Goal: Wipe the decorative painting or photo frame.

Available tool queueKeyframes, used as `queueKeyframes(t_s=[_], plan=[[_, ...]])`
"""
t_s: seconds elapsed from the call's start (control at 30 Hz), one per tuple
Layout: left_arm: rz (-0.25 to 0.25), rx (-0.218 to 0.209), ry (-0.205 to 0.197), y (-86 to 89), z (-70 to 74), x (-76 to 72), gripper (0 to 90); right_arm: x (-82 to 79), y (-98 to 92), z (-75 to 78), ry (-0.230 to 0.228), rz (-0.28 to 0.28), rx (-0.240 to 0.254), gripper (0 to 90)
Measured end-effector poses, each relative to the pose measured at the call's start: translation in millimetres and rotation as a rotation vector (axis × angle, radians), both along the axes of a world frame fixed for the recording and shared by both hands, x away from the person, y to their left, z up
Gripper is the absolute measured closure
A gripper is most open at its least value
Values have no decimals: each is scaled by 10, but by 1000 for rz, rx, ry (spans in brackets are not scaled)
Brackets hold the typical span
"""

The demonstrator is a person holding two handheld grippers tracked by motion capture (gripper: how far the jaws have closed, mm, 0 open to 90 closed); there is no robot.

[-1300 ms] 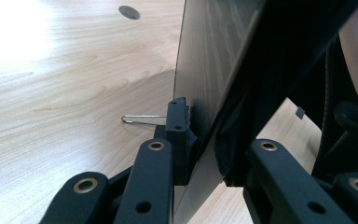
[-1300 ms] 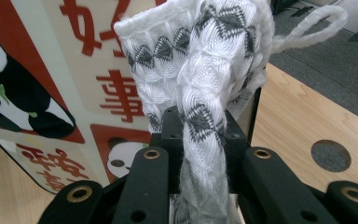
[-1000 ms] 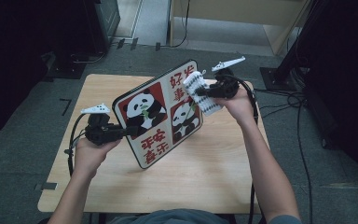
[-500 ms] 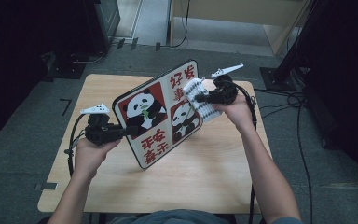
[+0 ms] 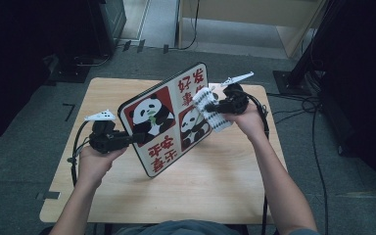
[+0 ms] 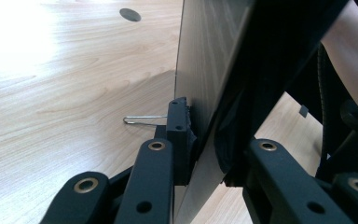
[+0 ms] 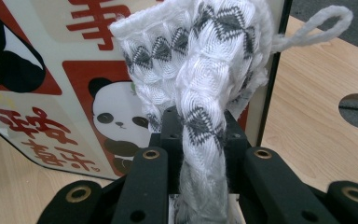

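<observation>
The panda board (image 5: 169,125) is held tilted above the worktop (image 5: 215,181), its lower corner near or on the wood; contact cannot be confirmed. It is gripped at its left edge by the left gripper (image 5: 127,139); in the left gripper view the fingers (image 6: 179,135) are seen closed on the thin panel from both faces. The hold at the edge is judged to leave the printed face fully exposed and to steady the board against pressure from the other side.

The white knitted cloth (image 5: 211,108) is clamped in the right gripper (image 5: 214,105). In the right gripper view the fingers (image 7: 168,126) are closed narrowly on a bunched fold of the cloth (image 7: 200,79), whose free end is spread against the board's face beside the panda picture (image 7: 114,121). A loop of cord (image 7: 317,25) hangs off past the board's edge.

The arrangement is consistent with wiping: one gripper serves as a brace, the other carries the cloth across the upper right part of the face. The tilt is judged to present the surface squarely to the cloth.
</observation>
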State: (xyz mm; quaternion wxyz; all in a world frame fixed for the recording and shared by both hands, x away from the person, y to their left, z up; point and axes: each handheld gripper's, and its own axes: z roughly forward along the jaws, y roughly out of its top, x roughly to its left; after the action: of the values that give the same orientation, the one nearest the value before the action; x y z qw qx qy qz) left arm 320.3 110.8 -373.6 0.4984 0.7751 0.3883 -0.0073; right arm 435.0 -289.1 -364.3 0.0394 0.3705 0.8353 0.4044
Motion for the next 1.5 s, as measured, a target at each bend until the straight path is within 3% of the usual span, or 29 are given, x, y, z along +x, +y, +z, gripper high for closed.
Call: queueKeyframes(t_s=[0.53,0.73,1.5], plan=[[12,19,-26,-8,8,2,777,-36,-64,-121,27,-14,-13,780],[15,-8,11,13,4,33,769,-45,-64,-189,40,-20,-24,780],[-7,7,6,9,20,46,773,-111,-66,-518,101,-40,-65,778]])
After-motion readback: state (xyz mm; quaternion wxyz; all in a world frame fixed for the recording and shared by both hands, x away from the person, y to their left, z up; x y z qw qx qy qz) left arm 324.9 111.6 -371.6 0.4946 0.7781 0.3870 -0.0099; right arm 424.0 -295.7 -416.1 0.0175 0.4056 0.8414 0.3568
